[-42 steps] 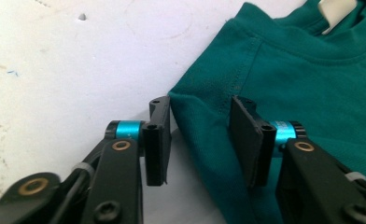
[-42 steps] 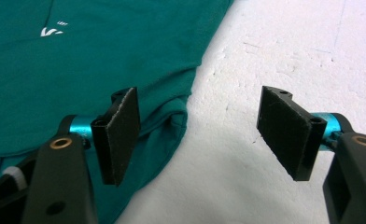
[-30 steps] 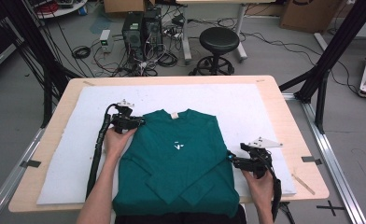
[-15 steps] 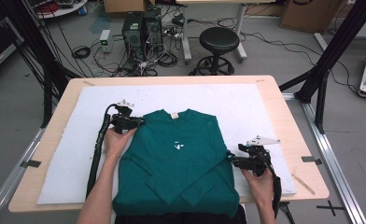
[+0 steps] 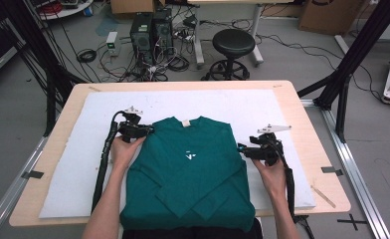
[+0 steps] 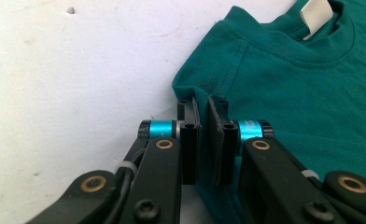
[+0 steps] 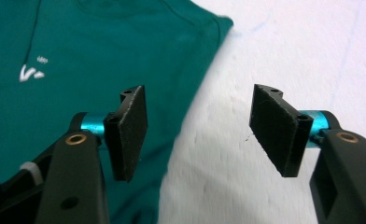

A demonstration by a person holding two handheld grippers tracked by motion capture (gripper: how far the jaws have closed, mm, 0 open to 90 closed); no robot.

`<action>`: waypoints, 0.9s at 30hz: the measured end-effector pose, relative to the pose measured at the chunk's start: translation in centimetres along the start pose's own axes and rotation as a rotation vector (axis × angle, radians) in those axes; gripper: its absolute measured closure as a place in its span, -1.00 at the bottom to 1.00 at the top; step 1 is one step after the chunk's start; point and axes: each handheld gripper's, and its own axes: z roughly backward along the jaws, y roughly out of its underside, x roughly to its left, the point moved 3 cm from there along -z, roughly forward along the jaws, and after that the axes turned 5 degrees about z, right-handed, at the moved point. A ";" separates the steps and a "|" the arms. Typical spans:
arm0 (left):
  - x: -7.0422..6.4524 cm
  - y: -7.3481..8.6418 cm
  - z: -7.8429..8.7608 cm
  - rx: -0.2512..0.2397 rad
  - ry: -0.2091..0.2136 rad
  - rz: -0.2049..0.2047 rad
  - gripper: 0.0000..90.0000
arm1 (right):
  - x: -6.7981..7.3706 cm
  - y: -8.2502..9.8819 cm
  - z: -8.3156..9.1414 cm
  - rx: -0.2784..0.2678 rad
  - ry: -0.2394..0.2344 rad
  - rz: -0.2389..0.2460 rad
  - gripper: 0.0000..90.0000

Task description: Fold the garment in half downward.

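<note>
Sweater (image 5: pixel 188 174), a green one with its sleeves folded across the front, lies flat on the white mat (image 5: pixel 73 149) that covers the worktop (image 5: pixel 307 107); its hem reaches the near edge by the person and its collar points toward the far side.

Left hand-held gripper (image 5: pixel 148 130) sits at the sweater's left shoulder. In the left gripper view its two black jaws stand almost together, clenched on the folded edge of the shoulder seam, with a thin fold of green cloth pinched between the pads (image 6: pixel 196 140). The left hand (image 5: pixel 126 149) rests behind it, partly on the cloth and partly on the mat, and the gripper's black cable runs back along the forearm.

Right hand-held gripper (image 5: pixel 243 149) hovers at the sweater's right edge, near the middle of its length. Its jaws stand well apart and have just been closing a little; nothing is between them. In the right gripper view one pad (image 7: pixel 130 130) hangs over the green cloth and the other over the bare white mat, with the garment's edge running between them. The right hand (image 5: pixel 272 172) holds it from behind, over the mat.

Farther out, a small white logo (image 5: pixel 189 155) marks the chest and a pale label (image 5: pixel 185 123) shows inside the collar. Beyond the worktop stand a black stool (image 5: pixel 233 42) and computer towers (image 5: pixel 150 30) among cables on the floor.
</note>
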 end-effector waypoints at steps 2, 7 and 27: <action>0.0 0.0 0.0 0.000 0.001 -0.001 0.86 | -0.2 -0.9 -0.5 0.008 -0.015 -0.003 -0.16; 0.0 0.0 0.0 0.001 -0.003 -0.006 0.86 | -1.2 -3.2 -2.2 0.038 -0.025 -0.006 -0.16; 0.0 0.0 0.0 -0.002 -0.005 -0.007 0.85 | -2.2 -5.6 -8.1 0.153 -0.053 -0.012 -0.12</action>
